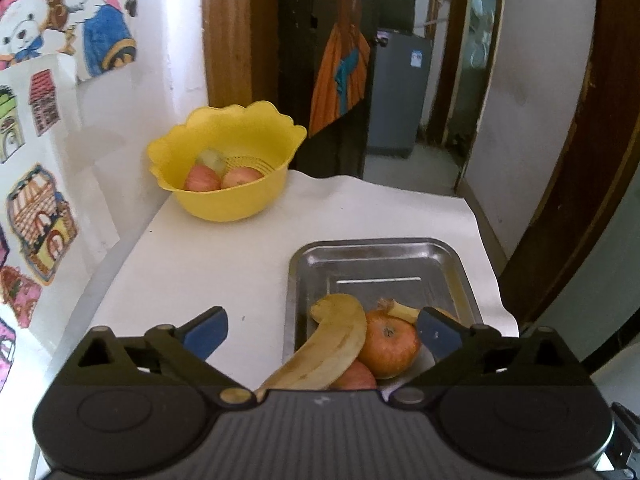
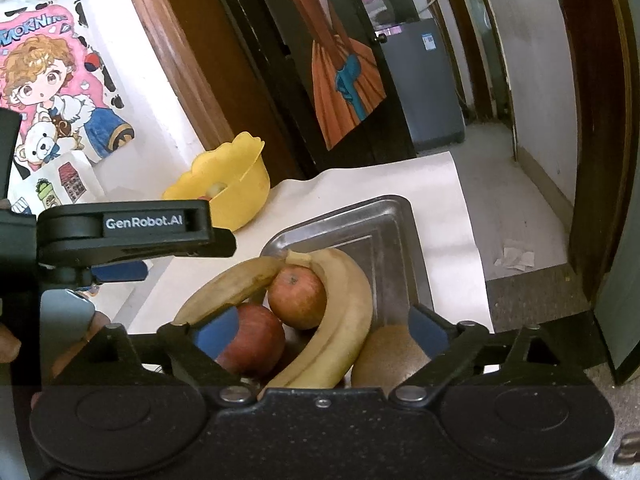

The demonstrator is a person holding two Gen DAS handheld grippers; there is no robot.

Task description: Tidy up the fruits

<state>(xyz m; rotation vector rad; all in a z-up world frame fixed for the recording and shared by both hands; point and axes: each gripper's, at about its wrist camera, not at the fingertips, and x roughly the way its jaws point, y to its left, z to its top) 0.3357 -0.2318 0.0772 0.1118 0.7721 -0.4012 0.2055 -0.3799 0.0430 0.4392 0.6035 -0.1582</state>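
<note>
Over the tray [image 2: 394, 216], both claws gape above bananas [image 2: 340, 320].

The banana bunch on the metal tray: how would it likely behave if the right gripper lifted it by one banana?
The banana bunch curves around an apple, so lifting may nudge that apple into rolling. Its joined stem suggests the bananas would come up together, hanging lopsided. The skin looks smooth, so the open right gripper could slip.

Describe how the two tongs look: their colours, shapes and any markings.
Both tongs, left and right, have matte black plastic bodies with round pivot caps, silver rivets and angled linkage arms ending in blue pads. Seen from the right wrist, the left one carries a white "GenRobot.AI" label.
</note>
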